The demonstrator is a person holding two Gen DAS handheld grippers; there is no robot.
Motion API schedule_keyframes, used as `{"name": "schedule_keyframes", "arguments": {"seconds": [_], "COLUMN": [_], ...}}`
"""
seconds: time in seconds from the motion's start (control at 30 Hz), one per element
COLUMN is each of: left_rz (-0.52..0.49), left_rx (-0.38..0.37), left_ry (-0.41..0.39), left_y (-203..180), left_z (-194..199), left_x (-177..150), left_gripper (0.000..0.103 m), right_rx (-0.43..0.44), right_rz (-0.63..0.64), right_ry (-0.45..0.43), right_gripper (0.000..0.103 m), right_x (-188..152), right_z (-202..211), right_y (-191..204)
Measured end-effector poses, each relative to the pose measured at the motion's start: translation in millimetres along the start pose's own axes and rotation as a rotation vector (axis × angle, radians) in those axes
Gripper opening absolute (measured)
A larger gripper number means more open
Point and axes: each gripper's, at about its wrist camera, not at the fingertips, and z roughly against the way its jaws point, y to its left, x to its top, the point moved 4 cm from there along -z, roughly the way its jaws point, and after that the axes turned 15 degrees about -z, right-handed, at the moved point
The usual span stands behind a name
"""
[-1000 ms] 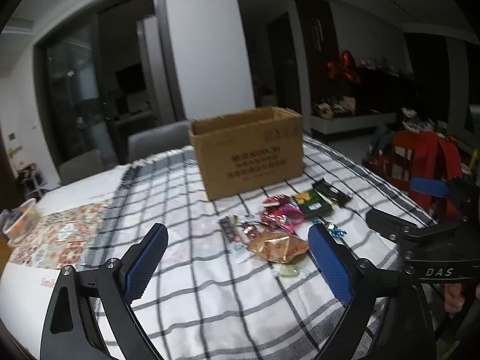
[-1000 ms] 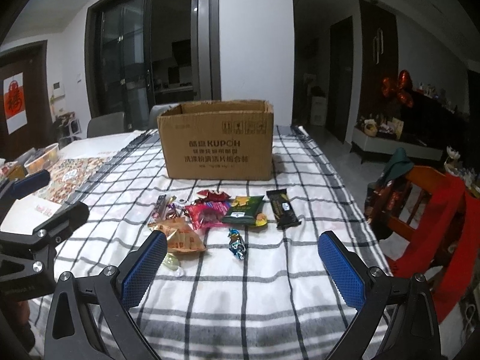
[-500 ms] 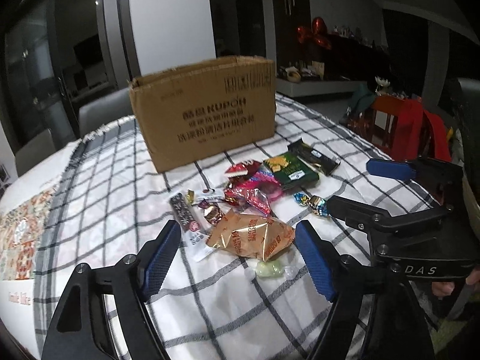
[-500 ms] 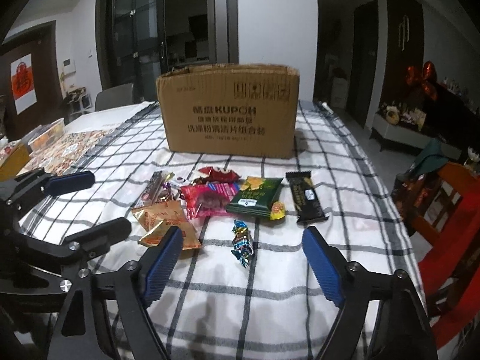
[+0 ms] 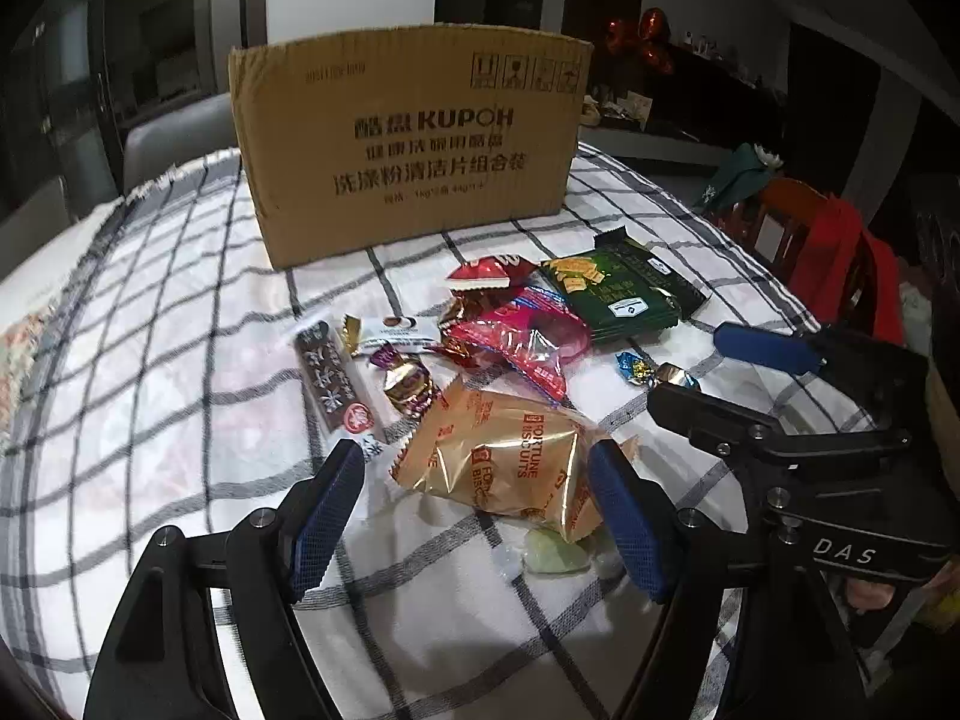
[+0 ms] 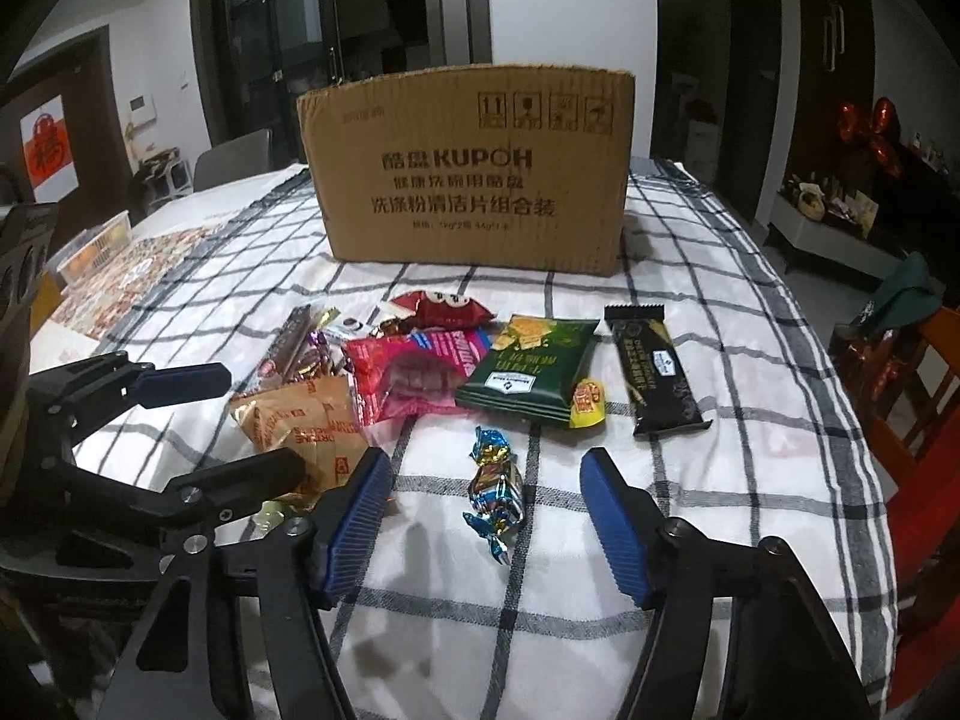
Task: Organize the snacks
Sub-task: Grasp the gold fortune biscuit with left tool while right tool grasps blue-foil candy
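A pile of snacks lies on the checked cloth in front of a brown cardboard box (image 5: 408,150) (image 6: 468,180). My left gripper (image 5: 474,468) is open with the gold fortune biscuit bag (image 5: 504,456) between its jaws; the left pad stands clear of it. My right gripper (image 6: 485,468) is closing around a blue and gold wrapped candy (image 6: 495,492), and its pads are apart from the candy. Behind them lie a pink packet (image 6: 414,378), a green packet (image 6: 528,372), a dark bar (image 6: 657,378) and a red packet (image 6: 444,309). A pale green sweet (image 5: 555,552) rests by the bag.
A dark stick pack (image 5: 333,378) and small wrapped sweets lie left of the pile. A red-draped chair (image 6: 924,480) stands at the table's right edge. A patterned mat (image 6: 120,276) and a plastic tub (image 6: 96,240) are at the far left.
Both grippers have dropped and moved in toward the snacks, tilting down. Both pairs of jaws have narrowed. The gold bag now lies between the left jaws, the candy between the right.
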Motion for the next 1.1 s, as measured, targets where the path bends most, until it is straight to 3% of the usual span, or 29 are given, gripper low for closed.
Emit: {"name": "schedule_keyframes", "arguments": {"seconds": [0.47, 0.63, 0.73, 1.1], "left_rz": [0.072, 0.104, 0.104, 0.101], "left_rx": [-0.059, -0.068, -0.069, -0.055], "left_ry": [-0.008, -0.021, -0.034, -0.068], "left_y": [1, 3, 2, -6], "left_z": [-10, -9, -6, 15], "left_x": [4, 5, 5, 5], "left_gripper": [0.062, 0.055, 0.048, 0.045], "right_rx": [0.034, 0.025, 0.023, 0.035], "right_rz": [-0.022, -0.017, -0.02, -0.021], "right_ry": [0.073, 0.072, 0.069, 0.024], "right_gripper": [0.044, 0.025, 0.023, 0.022], "right_x": [-11, -10, -10, -7], "right_z": [-15, -15, -14, 10], "right_y": [-1, 0, -1, 6]}}
